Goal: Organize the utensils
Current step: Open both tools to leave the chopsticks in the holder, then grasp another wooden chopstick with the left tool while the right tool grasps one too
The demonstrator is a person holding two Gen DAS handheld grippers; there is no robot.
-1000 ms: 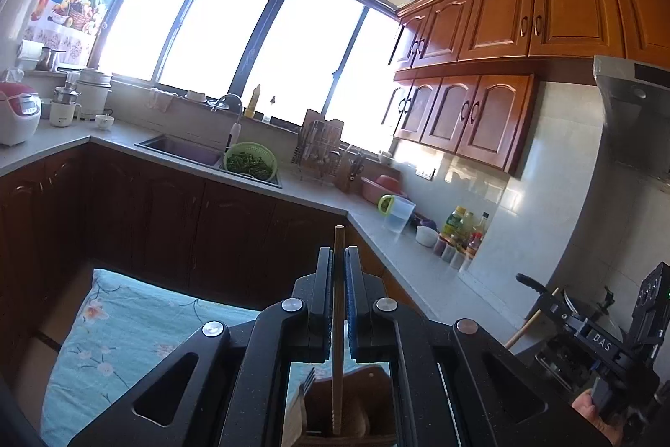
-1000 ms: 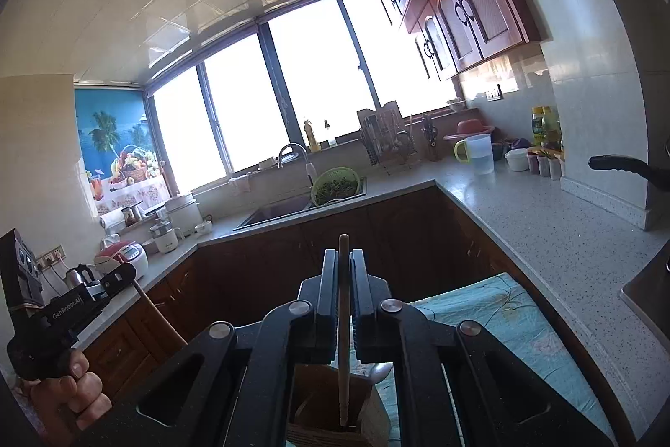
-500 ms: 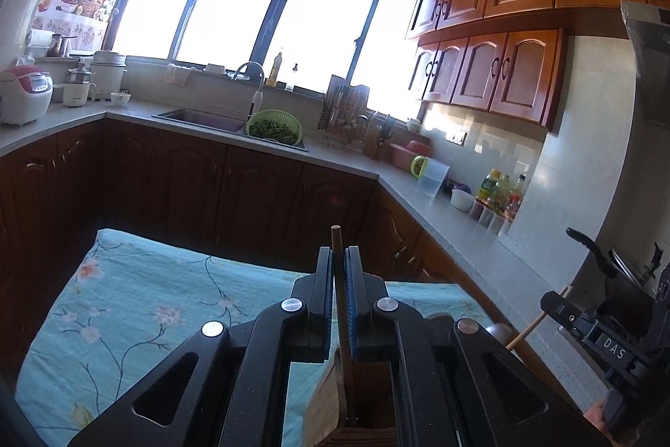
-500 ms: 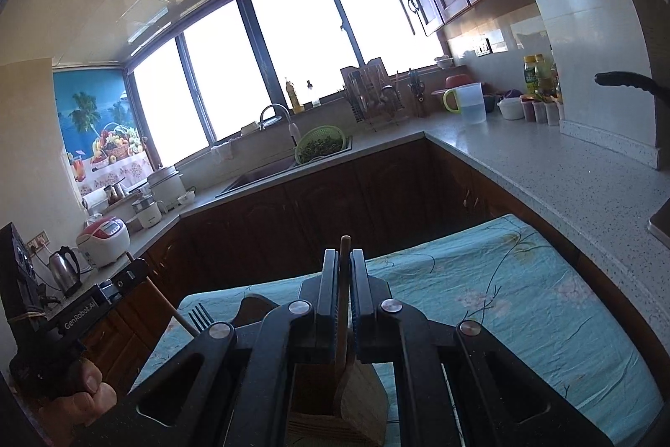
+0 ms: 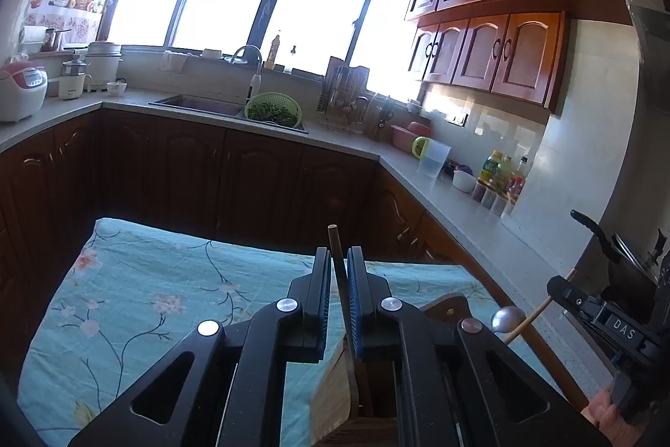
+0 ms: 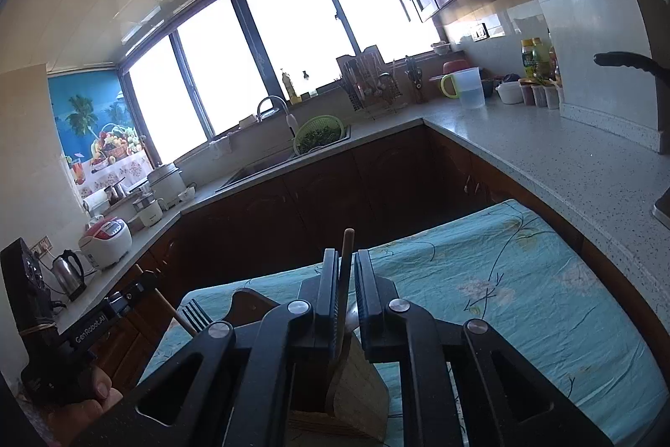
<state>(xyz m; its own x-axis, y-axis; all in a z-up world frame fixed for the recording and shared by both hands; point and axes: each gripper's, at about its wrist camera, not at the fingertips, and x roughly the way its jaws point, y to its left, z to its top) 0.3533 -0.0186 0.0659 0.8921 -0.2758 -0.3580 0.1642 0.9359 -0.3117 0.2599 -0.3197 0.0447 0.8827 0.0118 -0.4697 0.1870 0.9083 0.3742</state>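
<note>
My left gripper (image 5: 338,258) has its jaws slightly parted around a thin wooden utensil handle (image 5: 335,241) that leans to the right and runs down into a wooden utensil holder (image 5: 335,396) below. My right gripper (image 6: 346,262) likewise has a small gap around a second wooden handle (image 6: 347,246), which drops into the same holder (image 6: 356,396). The holder stands on a teal floral cloth (image 5: 146,300). A fork head (image 6: 196,315) and a spoon bowl (image 5: 507,318) stick up beside the holder. The utensils' lower ends are hidden.
Dark cabinets and a grey counter (image 6: 544,153) wrap around behind the cloth-covered table. A sink with a green colander (image 5: 272,109), a dish rack, a measuring jug (image 5: 433,158) and bottles sit on the counter. A pan handle (image 6: 628,61) juts in at right.
Both grippers have tilted down and lowered, bringing the table into view. The jaws of both have parted slightly, and the handles now lean loosely instead of standing clamped upright.
</note>
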